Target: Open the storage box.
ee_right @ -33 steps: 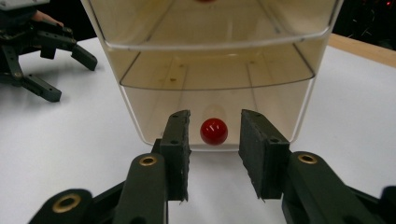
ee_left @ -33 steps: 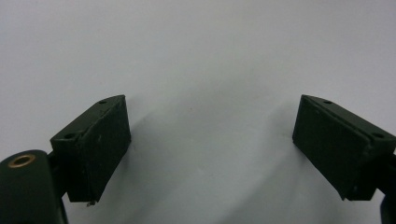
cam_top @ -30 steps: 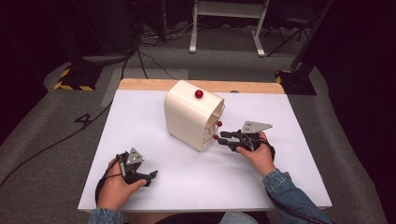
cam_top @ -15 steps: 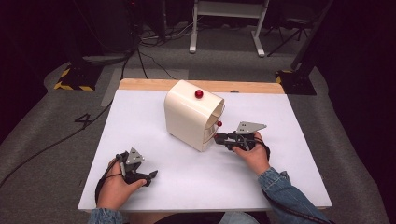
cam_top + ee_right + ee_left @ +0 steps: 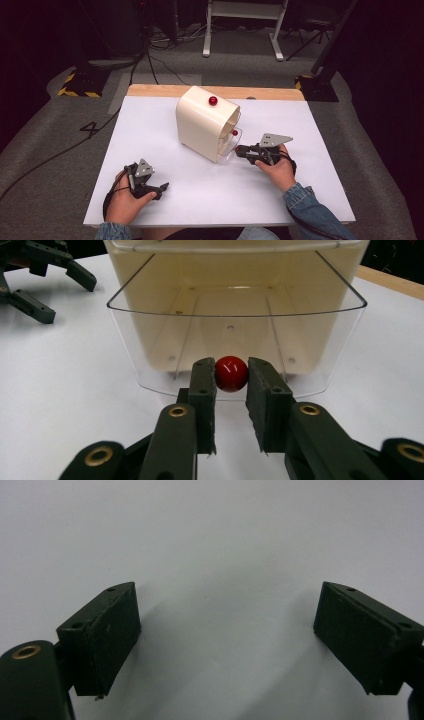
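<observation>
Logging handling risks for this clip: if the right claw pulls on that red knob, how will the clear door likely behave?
The clear door looks thin, so probably light and slightly flexible. The red knob is glossy and round, so the right claw could slip. The cream box might slide on the smooth table.

High view overhead, facing forward-down on table (image 5: 150, 125); tongs cameras close, low; all share tabletop.

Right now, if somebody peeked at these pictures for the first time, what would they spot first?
Probably the cream box with the rounded top, standing in the middle of the white table, with a shiny red knob on top. Next, the right gripper, closed on a second red knob on the box's clear door. The left gripper rests open near the table's front edge.
</observation>
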